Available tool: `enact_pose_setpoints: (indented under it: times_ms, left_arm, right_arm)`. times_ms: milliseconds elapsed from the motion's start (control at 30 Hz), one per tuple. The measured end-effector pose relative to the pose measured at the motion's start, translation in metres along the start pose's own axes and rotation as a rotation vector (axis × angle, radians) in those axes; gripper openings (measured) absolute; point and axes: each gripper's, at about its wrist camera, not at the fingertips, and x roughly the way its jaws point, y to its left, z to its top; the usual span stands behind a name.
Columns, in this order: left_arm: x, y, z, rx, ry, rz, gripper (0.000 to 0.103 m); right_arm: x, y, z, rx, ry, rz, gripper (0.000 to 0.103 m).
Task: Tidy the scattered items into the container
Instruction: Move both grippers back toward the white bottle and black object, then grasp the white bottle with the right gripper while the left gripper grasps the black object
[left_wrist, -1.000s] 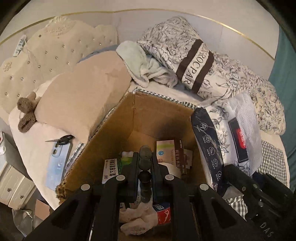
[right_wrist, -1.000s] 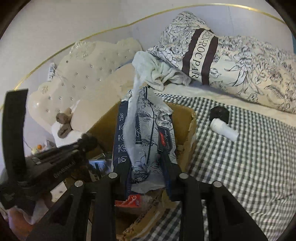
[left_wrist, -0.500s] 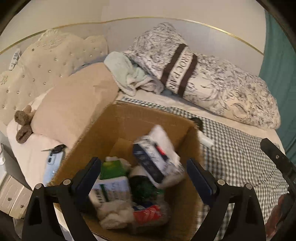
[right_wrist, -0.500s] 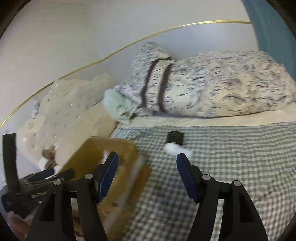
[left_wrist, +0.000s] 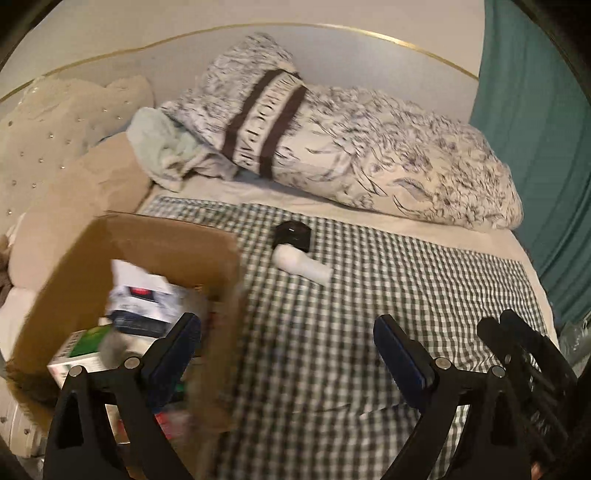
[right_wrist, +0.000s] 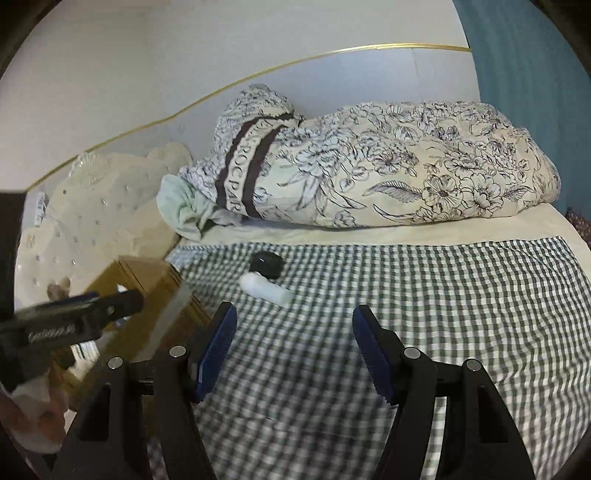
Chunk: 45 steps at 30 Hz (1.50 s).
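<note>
A cardboard box (left_wrist: 155, 236) stands at the left of the bed and holds a tissue pack (left_wrist: 142, 306), a green and white carton (left_wrist: 79, 350) and other items. A white bottle (left_wrist: 301, 264) and a black round object (left_wrist: 293, 236) lie on the checked blanket (left_wrist: 406, 280) to the right of the box. They also show in the right wrist view, the bottle (right_wrist: 264, 290) and the black object (right_wrist: 266, 263). My left gripper (left_wrist: 286, 350) is open and empty over the box's right edge. My right gripper (right_wrist: 291, 343) is open and empty above the blanket, nearer than the bottle.
A rolled floral duvet (right_wrist: 388, 166) and a pale green towel (right_wrist: 184, 210) lie along the wall. A beige cushion (left_wrist: 81, 195) and tufted headboard (left_wrist: 48, 125) are left of the box. A teal curtain (left_wrist: 535, 129) hangs at the right. The left gripper's body (right_wrist: 66, 325) crosses the right wrist view.
The right gripper let go of the tissue pack, which now lies in the box, and opened. The left gripper opened too. Both swung right, away from the box toward the bottle.
</note>
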Motion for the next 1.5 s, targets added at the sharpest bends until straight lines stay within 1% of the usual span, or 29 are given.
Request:
enact_pose_setpoints:
  times_ms: [67,233,300,367,400,433,467,533,600,733,800,900,1000,1100,1133,1200,1300,1333,1367,1467,1500]
  left_arm:
    - [0.018,-0.013,0.001,0.031,0.016,-0.012,0.097]
    - [0.065,-0.031,0.003,0.136,0.014,0.029,0.097]
    - [0.083,-0.031,0.002,0.16,0.018,0.057,0.097]
    - [0.101,-0.026,0.0,0.165,0.04,0.086,0.097]
    - [0.106,-0.024,-0.001,0.177,0.036,0.121,0.097]
    - [0.108,-0.024,-0.003,0.221,0.005,0.166,0.097]
    - [0.111,-0.022,-0.004,0.267,-0.008,0.187,0.097]
    - [0.116,-0.018,-0.006,0.328,-0.016,0.215,0.097]
    - [0.119,-0.012,-0.005,0.362,-0.022,0.246,0.097]
    - [0.129,0.005,0.003,0.365,-0.037,0.257,0.097]
    - [0.136,0.006,0.004,0.378,-0.035,0.257,0.102]
    - [0.146,0.0,0.003,0.426,-0.024,0.22,0.103]
    - [0.15,-0.001,0.003,0.438,-0.01,0.206,0.103]
    - [0.148,0.0,0.003,0.426,-0.018,0.191,0.103]
    - [0.149,0.001,0.004,0.424,-0.016,0.197,0.103]
    - [0.153,0.003,0.005,0.428,-0.007,0.227,0.103]
    - [0.161,0.007,0.005,0.44,-0.002,0.295,0.103]
    - [0.165,0.008,0.006,0.44,0.0,0.322,0.103]
    - [0.169,0.008,0.007,0.442,0.004,0.352,0.103]
    - [0.178,0.007,0.007,0.462,0.014,0.403,0.103]
    - [0.179,0.007,0.006,0.466,0.015,0.412,0.103]
  right_arm:
    - [0.007,-0.01,-0.002,-0.009,0.017,0.005,0.065]
    - [0.029,-0.03,-0.005,-0.028,0.061,0.009,0.065]
    - [0.041,-0.035,-0.005,-0.028,0.082,0.015,0.065]
    - [0.053,-0.038,-0.006,-0.031,0.099,0.02,0.065]
    - [0.058,-0.039,-0.005,-0.032,0.105,0.026,0.065]
    - [0.065,-0.039,-0.006,-0.036,0.112,0.035,0.065]
    - [0.07,-0.038,-0.006,-0.042,0.118,0.042,0.065]
    - [0.085,-0.034,-0.005,-0.064,0.131,0.061,0.065]
    - [0.1,-0.029,-0.003,-0.079,0.151,0.076,0.065]
    - [0.13,-0.012,0.004,-0.108,0.178,0.149,0.065]
    - [0.146,0.0,0.005,-0.16,0.188,0.166,0.065]
    - [0.167,0.01,0.004,-0.214,0.206,0.181,0.065]
    - [0.197,0.015,0.003,-0.253,0.23,0.214,0.065]
    - [0.231,0.014,0.006,-0.243,0.269,0.254,0.065]
    - [0.242,0.015,0.007,-0.243,0.285,0.272,0.065]
    - [0.261,0.018,0.006,-0.254,0.316,0.301,0.063]
    - [0.279,0.027,0.002,-0.291,0.345,0.316,0.057]
    - [0.285,0.032,0.0,-0.31,0.355,0.311,0.055]
    - [0.292,0.036,-0.002,-0.331,0.363,0.291,0.05]
    - [0.3,0.04,-0.007,-0.353,0.37,0.265,0.047]
    - [0.298,0.04,-0.008,-0.355,0.365,0.262,0.044]
